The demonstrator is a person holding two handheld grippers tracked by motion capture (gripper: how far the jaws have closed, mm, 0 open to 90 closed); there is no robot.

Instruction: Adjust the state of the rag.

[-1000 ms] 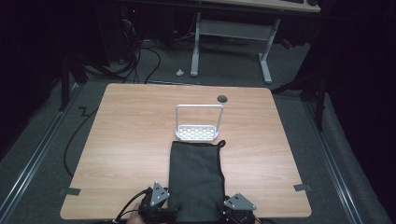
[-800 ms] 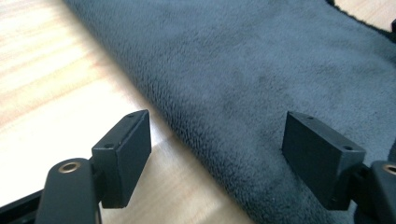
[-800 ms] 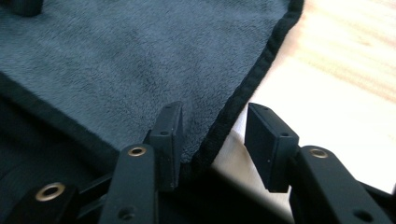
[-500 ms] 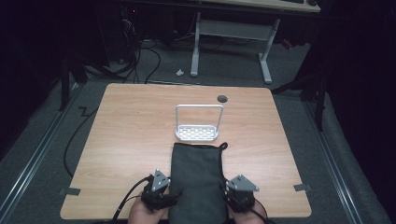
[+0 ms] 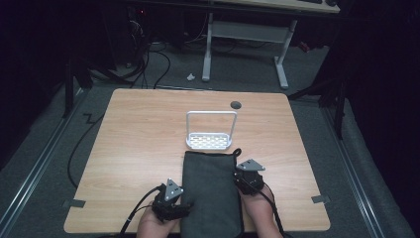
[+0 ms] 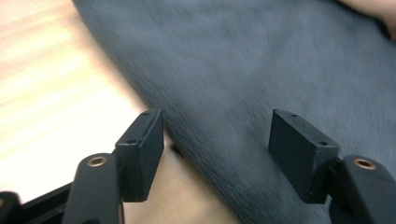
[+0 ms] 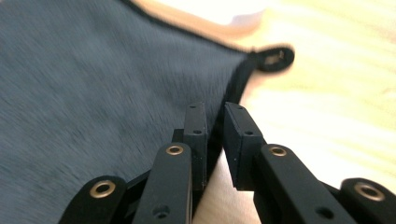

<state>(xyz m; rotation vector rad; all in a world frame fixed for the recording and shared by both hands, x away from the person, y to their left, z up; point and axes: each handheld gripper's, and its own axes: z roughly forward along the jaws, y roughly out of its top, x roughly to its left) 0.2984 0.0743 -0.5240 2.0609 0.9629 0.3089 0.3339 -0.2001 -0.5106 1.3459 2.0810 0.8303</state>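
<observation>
Dark grey cloth (image 5: pixel 212 193) lies lengthwise on the near half of the wooden table (image 5: pixel 138 148), its far end touching a white wire rack (image 5: pixel 210 132). Left gripper (image 6: pixel 215 140): 2 jaws apart, straddling the cloth's edge, gripping nothing. Right gripper (image 7: pixel 215 128): jaws nearly closed on the cloth's hem below its corner loop (image 7: pixel 275 57), a detail lost from the high view; no legible writing.

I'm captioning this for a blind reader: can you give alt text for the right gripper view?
The right gripper, jaws nearly shut, pinches the right edge of a dark grey cloth lying on a light wooden table. A small black hanging loop sticks out at the cloth's far corner.
</observation>
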